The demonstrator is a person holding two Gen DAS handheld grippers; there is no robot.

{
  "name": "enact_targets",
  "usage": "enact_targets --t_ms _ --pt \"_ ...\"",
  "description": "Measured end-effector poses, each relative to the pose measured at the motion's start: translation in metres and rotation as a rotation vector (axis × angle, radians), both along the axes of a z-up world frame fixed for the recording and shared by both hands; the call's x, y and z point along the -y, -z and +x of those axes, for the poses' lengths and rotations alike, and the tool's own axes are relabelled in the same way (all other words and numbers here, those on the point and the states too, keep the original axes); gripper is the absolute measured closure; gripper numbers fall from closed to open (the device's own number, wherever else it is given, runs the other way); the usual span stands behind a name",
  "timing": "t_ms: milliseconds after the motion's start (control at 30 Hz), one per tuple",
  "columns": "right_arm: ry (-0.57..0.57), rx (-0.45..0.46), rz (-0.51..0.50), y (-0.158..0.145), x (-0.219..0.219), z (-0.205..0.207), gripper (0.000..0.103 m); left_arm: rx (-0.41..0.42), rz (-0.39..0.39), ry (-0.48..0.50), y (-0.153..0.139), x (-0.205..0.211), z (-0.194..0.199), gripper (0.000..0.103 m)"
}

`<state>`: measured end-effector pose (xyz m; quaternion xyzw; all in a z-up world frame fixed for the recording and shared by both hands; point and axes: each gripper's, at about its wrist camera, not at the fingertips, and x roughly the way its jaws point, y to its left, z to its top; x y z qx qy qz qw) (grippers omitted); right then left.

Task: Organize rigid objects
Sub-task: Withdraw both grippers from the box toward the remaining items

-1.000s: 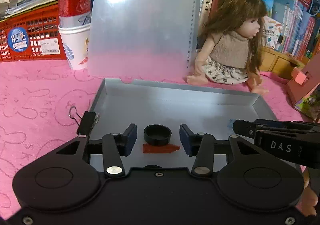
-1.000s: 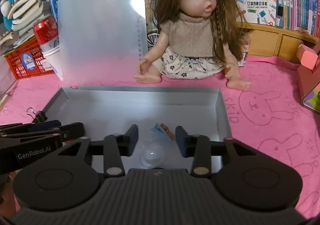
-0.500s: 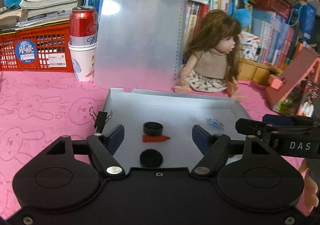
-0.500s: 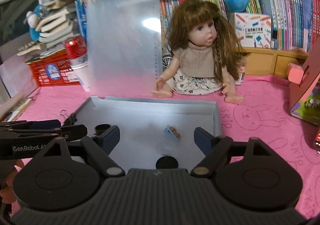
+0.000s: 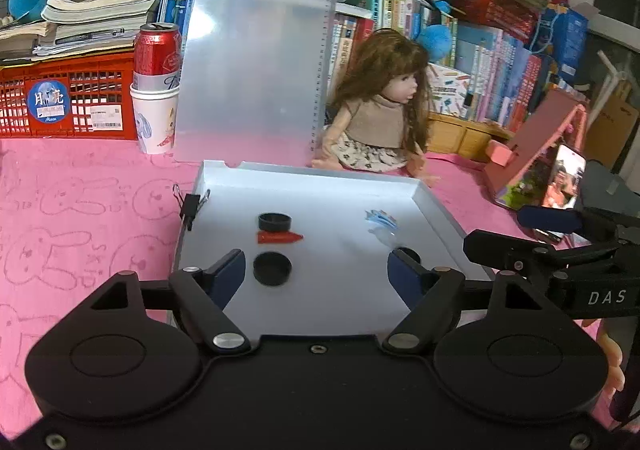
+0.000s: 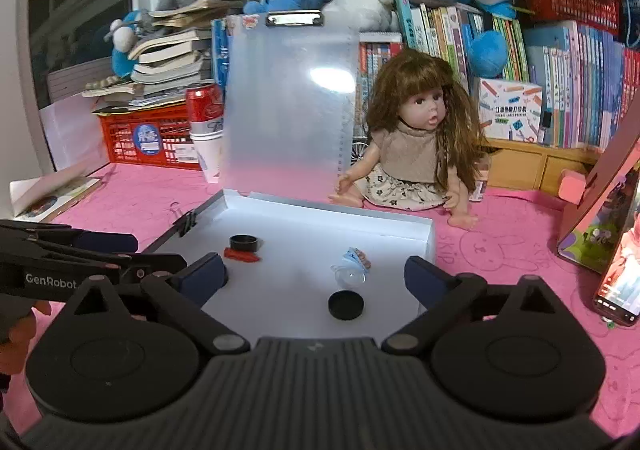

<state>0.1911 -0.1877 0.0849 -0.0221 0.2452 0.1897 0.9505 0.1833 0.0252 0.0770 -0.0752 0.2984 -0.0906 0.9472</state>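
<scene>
A shallow white tray [image 5: 312, 172] lies on the pink cloth. In it are a black ring cap [image 5: 274, 221], a red piece [image 5: 280, 238], a flat black cap [image 5: 272, 269], a blue wrapper [image 5: 380, 219] and a clear dome [image 5: 386, 238]. My left gripper [image 5: 316, 270] hovers over the tray's near edge. Its jaws are opening and grip nothing. My right gripper [image 6: 316, 274] hangs beside it, jaws also opening and empty. Another black cap [image 6: 346, 305] and the clear dome [image 6: 350, 276] lie on the tray [image 6: 332, 206] below it.
A binder clip [image 5: 190, 206] sits on the tray's left rim. Behind the tray a translucent clipboard [image 5: 256, 66] stands upright, with a doll [image 5: 380, 118] to its right. A red can [image 5: 156, 50] in a paper cup and a red crate [image 5: 68, 98] are back left. A pink toy house [image 5: 536, 154] and a phone [image 5: 564, 182] are on the right.
Both grippers have pulled back and up from the tray and their jaws have widened. A flat black cap has come into view on the tray in front of each.
</scene>
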Motion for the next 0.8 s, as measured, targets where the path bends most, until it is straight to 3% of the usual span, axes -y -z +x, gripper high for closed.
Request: enact_targets --t_ms 800 --pt "-0.018 0.025 0.003 0.021 0.011 -0.072 0.0 -0.003 0.016 0.061 0.02 -0.001 -0.076 0.025"
